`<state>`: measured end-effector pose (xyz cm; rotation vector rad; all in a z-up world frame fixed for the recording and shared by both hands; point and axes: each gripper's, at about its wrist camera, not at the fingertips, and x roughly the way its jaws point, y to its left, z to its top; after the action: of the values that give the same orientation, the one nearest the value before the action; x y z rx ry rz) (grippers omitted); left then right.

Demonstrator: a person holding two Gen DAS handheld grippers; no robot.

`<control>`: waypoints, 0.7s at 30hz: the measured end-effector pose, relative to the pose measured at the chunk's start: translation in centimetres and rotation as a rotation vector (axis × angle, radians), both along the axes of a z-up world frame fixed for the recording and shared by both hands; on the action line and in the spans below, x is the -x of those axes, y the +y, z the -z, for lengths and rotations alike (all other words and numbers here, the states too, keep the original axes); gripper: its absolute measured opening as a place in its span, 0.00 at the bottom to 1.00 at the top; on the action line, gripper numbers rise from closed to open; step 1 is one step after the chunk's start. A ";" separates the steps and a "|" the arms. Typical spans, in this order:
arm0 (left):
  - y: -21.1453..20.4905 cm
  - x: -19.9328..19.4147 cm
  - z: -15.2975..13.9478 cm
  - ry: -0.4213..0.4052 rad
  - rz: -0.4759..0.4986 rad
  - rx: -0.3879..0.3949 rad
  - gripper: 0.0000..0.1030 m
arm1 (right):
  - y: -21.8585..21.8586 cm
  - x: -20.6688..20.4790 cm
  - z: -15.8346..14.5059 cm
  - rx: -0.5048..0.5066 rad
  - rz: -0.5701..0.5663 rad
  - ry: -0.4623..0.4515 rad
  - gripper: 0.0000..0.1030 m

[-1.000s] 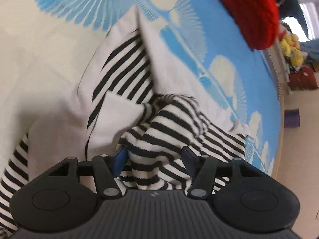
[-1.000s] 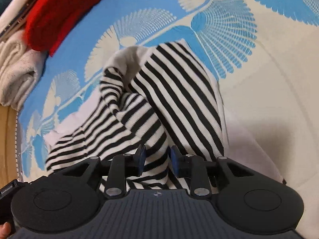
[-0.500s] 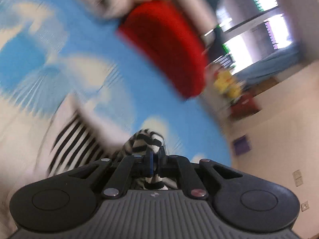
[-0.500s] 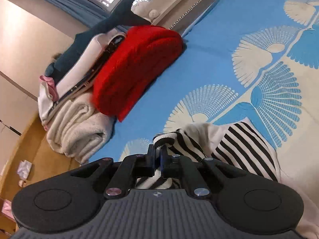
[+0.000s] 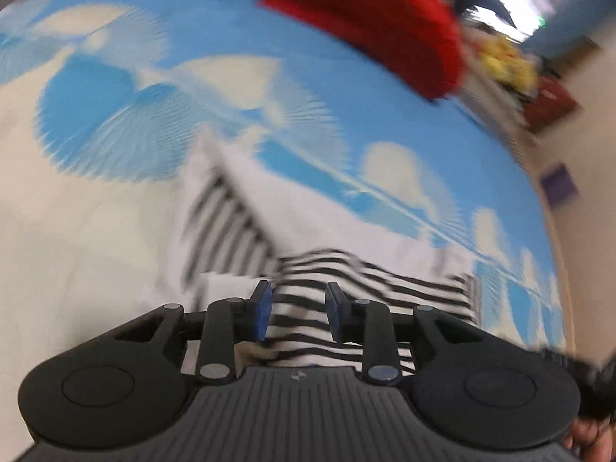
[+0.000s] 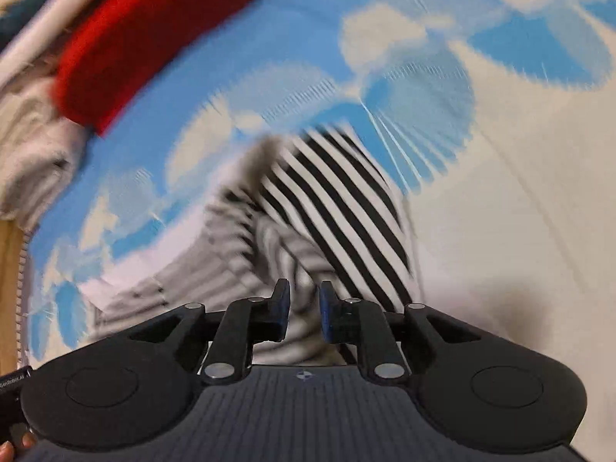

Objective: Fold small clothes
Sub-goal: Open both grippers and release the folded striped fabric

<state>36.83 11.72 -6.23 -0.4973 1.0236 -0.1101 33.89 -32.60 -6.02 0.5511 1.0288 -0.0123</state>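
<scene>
1. The striped garment, black and white, lies crumpled on the blue-and-cream bedspread, directly ahead of both grippers; both views are blurred
2. Left gripper: jaws opening, at a moderate gap. Striped cloth shows in the gap; the pads do not appear to press on it
3. Right gripper: jaws opening, gap narrow. Blurred striped cloth lies behind the gap, not clamped
4. A red folded blanket sits at the far edge of the bedspread, well apart from the garment, next to cream towels
</scene>
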 end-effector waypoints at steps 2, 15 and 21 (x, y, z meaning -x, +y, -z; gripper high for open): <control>-1.2 -0.1 0.4 -0.001 0.065 0.013 0.31 | 0.6 0.0 -0.8 -0.012 -0.039 -0.071 0.23; -2.7 1.0 1.8 0.074 0.130 -0.251 0.22 | 1.8 -1.5 2.0 0.031 -0.117 0.077 0.32; -3.0 0.9 5.1 0.212 0.193 -0.349 0.27 | 2.5 -1.8 4.2 0.108 -0.139 0.158 0.33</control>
<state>35.91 8.68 -11.33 -0.0916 1.2677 -0.0487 35.69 -30.13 -10.22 0.3838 1.2114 0.0116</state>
